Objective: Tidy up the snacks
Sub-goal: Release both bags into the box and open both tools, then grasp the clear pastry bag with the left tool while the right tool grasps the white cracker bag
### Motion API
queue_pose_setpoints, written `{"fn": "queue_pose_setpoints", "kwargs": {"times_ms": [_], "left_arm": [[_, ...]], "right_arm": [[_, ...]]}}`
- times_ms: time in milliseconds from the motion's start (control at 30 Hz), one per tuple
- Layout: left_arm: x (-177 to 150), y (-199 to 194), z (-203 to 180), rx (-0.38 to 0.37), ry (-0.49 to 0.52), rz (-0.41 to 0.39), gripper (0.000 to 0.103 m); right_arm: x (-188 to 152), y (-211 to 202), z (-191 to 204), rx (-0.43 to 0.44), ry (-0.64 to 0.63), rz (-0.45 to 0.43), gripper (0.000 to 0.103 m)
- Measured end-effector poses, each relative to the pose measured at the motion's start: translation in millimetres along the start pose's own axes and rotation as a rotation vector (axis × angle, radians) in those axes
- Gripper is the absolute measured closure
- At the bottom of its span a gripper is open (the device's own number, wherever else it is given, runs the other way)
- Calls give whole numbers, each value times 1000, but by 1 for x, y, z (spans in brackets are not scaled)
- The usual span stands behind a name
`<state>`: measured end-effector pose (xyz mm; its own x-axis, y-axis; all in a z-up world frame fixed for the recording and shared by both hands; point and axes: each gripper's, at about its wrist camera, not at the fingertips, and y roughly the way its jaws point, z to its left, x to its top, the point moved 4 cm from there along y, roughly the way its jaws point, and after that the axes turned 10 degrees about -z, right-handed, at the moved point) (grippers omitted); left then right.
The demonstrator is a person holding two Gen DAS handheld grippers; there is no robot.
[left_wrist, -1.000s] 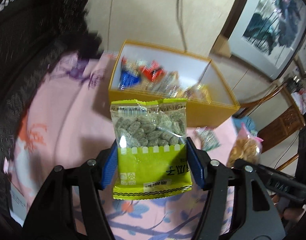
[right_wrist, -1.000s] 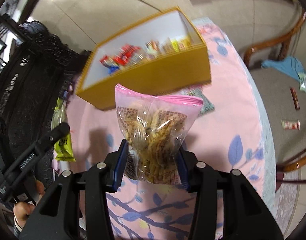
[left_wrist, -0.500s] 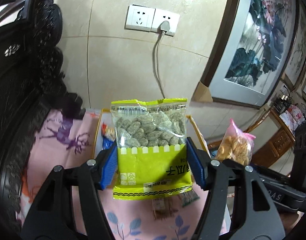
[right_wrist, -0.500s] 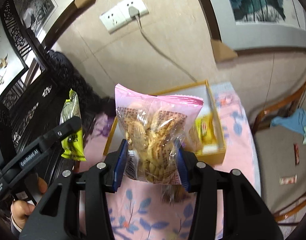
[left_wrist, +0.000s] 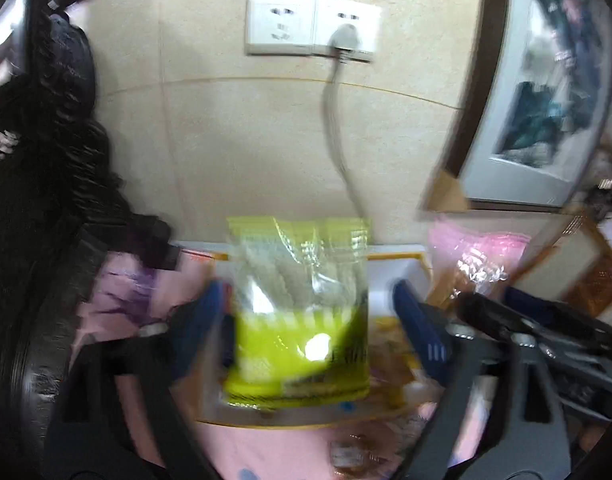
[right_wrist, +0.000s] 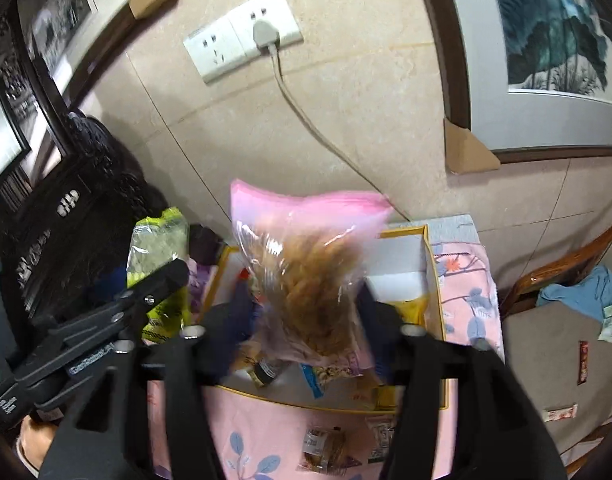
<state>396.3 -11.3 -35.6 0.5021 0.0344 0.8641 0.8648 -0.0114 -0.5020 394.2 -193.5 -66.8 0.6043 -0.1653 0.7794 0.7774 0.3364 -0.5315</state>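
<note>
Two grippers are letting go at the same moment, each above the yellow box. The left gripper has its jaws opening: the blue pads stand clearly away from the sides of the green seed packet, which is between them and blurred, so I judge that it is falling free into the box. The right gripper is also opening; the pink bag of fried snacks is between its jaws, and the pads seem no longer to press on it, though the blur makes the left side hard to read. Below the two bags, the box with white inner walls already holds several small wrapped snacks, among them a yellow packet near its right wall and a blue-and-white one close to the near wall. So a good part of the task looks done, and these two bags are about to join the others. Some work is left: on the pink flowered tablecloth, in front of the box, a small packet of brown snacks and another small packet lie outside it. Farther to the right, on the grey chair seat, a red bar and a white-and-red stick packet also wait, if they belong to the task.
</note>
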Motion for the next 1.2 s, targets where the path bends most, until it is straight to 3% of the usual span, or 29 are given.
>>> {"fn": "queue_pose_setpoints", "kwargs": {"times_ms": [67,167,633,833,967,1200], "left_arm": [[2,-6,5,30,-5,-22,2],[-5,-13,11,-14,-49,-6,2],[-31,-47,5,-37,-56,19,2],[-89,-64,16,-51,-98,93,2],[-147,-72,30,-46,-157,190,2],[-233,-92,41,-2,-209,331,2]], "right_arm": [[0,-9,-4,12,35,-21,21],[-7,-18,-8,-14,26,-36,12],[-52,-57,-18,-24,18,-2,12],[-111,-58,-60,-95,54,103,10],[-164,-51,-88,-136,85,208,10],[-244,-41,-100,-171,103,339,10]]}}
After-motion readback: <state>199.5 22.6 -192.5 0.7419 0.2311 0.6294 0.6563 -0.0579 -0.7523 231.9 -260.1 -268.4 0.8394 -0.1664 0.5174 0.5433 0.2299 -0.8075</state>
